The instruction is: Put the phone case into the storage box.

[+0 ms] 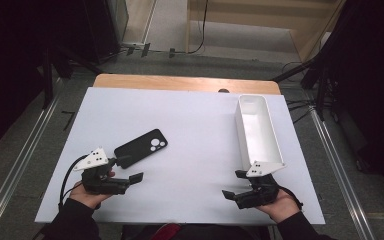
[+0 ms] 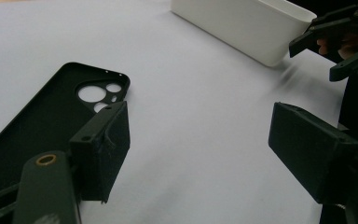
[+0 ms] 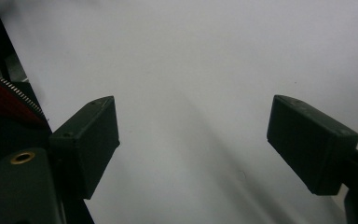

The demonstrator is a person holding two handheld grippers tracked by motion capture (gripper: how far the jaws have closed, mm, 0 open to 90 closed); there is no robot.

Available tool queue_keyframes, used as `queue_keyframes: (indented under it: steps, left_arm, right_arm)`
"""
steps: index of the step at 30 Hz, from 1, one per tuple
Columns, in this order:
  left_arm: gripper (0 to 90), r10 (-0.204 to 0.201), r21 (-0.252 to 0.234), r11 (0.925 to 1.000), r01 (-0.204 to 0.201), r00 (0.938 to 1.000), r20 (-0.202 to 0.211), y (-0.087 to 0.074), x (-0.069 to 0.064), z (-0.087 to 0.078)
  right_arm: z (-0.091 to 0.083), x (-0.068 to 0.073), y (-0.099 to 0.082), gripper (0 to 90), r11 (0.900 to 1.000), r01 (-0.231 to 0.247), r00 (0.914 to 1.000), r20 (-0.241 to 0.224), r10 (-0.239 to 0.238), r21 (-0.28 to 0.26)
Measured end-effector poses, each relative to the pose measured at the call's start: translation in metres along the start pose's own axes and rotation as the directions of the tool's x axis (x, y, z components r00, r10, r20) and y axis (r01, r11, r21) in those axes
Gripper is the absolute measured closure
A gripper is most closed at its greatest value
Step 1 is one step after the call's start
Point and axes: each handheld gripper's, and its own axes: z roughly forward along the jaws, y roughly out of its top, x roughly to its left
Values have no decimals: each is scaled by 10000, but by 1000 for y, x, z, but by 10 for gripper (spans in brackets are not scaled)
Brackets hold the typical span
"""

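Your phone case (image 1: 141,146) is lying flat on the white worktop (image 1: 195,130), open side up, camera cutouts toward the far end, just ahead of your left gripper (image 1: 130,169). In the left gripper view one of that gripper's fingers (image 2: 105,149) sits over the case's near edge; can't tell if it's touching. The left fingers are spread wide, nothing between them. The right gripper (image 1: 234,185) is also wide apart and empty, hovering over bare worktop, near the close end of the white bin (image 1: 258,131) and well apart from the case. Handling guess: the case is a thin, light shell, probably flexible plastic or silicone, so it'll bend rather than break, but it lies so flat there's little to grab from above. Its matte surface should grip fine. I'd take it across the short width at a long side wall, or pinch one raised rim with a finger inside and one outside. Avoid the camera cutout end, which is the weakest section and will fold. Expect it to slide on the smooth worktop if you push before closing. Light squeeze is enough.
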Motion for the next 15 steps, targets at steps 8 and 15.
queue_keyframes:
  steps: [8,15]
  left_arm:
    - [208,-1,-18,10000,1,9999,-108,1,1,-1]
    - [209,-47,0,10000,47,9995,-302,6,5,-4]
  right_arm:
    - [-1,0,-1,153,10000,-16,10000,33,16,79]
    - [0,0,-1,153,9999,-29,10000,-2,29,106]
